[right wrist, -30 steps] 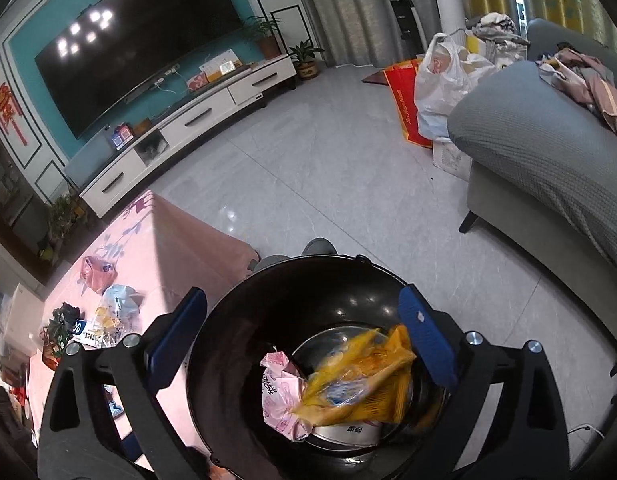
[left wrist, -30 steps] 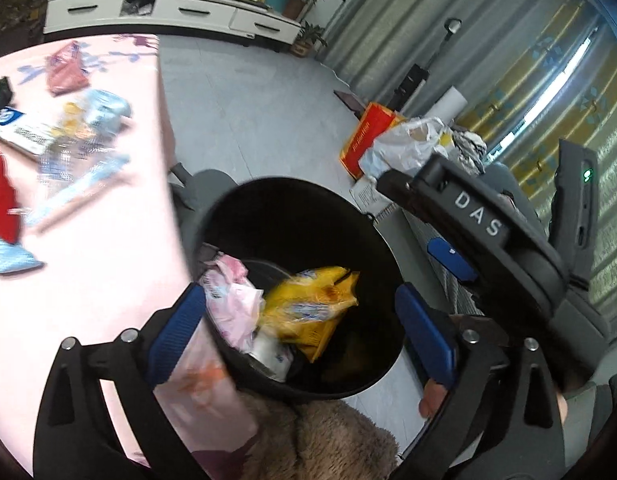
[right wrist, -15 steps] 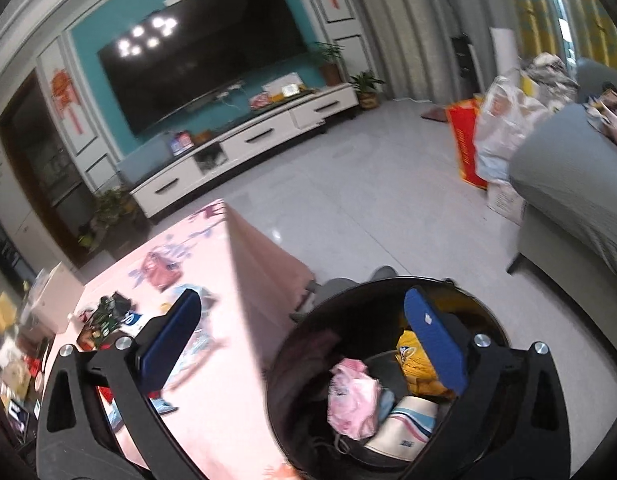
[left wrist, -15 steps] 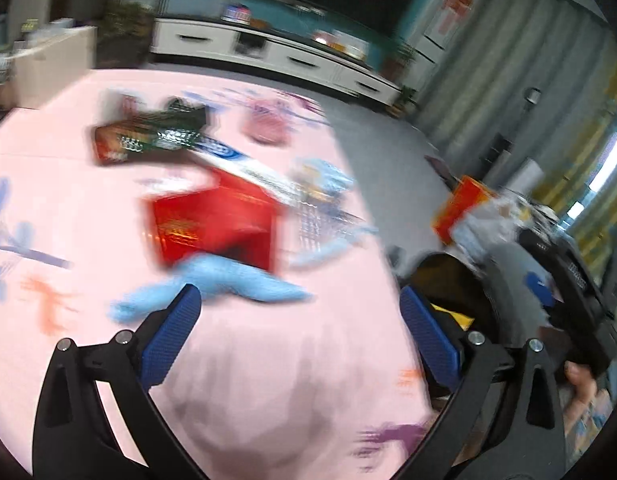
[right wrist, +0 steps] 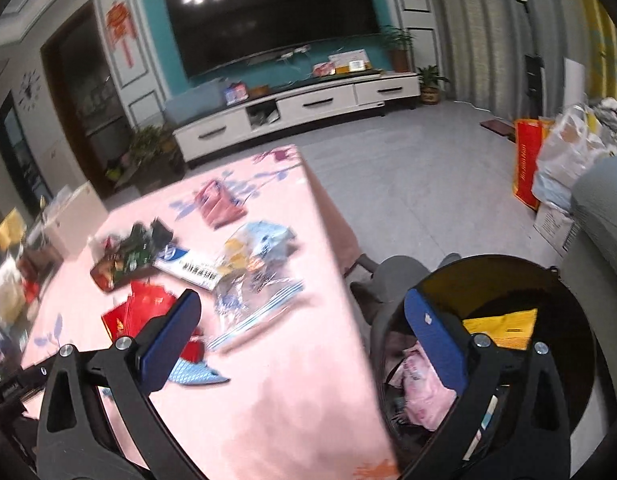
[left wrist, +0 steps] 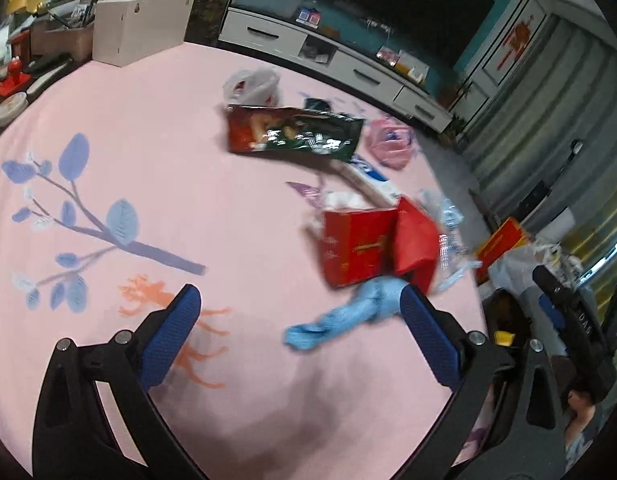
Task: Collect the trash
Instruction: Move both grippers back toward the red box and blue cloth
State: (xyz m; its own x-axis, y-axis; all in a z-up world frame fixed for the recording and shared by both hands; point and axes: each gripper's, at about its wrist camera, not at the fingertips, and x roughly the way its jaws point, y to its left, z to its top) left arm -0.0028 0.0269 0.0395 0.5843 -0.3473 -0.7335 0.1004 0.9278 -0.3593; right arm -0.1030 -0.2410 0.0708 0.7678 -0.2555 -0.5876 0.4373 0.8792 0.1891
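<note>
The left tongs (left wrist: pixel 294 334) hang spread wide and empty over the pink table (left wrist: pixel 156 184), with nothing between their blue pads (left wrist: pixel 170 334). Just past them lies a light blue wrapper (left wrist: pixel 344 316), its end beside the right-hand pad, and touching it further on a red carton (left wrist: pixel 356 248) with its flap open. Beyond that come a long white-and-blue box (left wrist: pixel 368 178), a red-and-green snack bag (left wrist: pixel 292 134), a pink bag (left wrist: pixel 390 144) and a clear plastic bag (left wrist: pixel 252 84), with a white box (left wrist: pixel 142 28) at the table's far edge.

The right tongs (right wrist: pixel 302 340) are likewise released and carry nothing; they straddle the table's edge, one pad over the cloth, the other over the black trash bin (right wrist: pixel 580 320) that stands on the floor just beside the table. In the bin lie a yellow packet (right wrist: pixel 502 326) and a pink wrapper (right wrist: pixel 424 384). On the table ahead of them sit crumpled clear packaging (right wrist: pixel 254 280) and the rest of the litter.

The step in hand looks like reaching for the next piece, with much of the trash yet to be collected. The blue wrapper is nearest: the left tongs would need to drop lower, shift slightly right to centre on it, then close. Being thin and flat, it may slide on the cloth.
</note>
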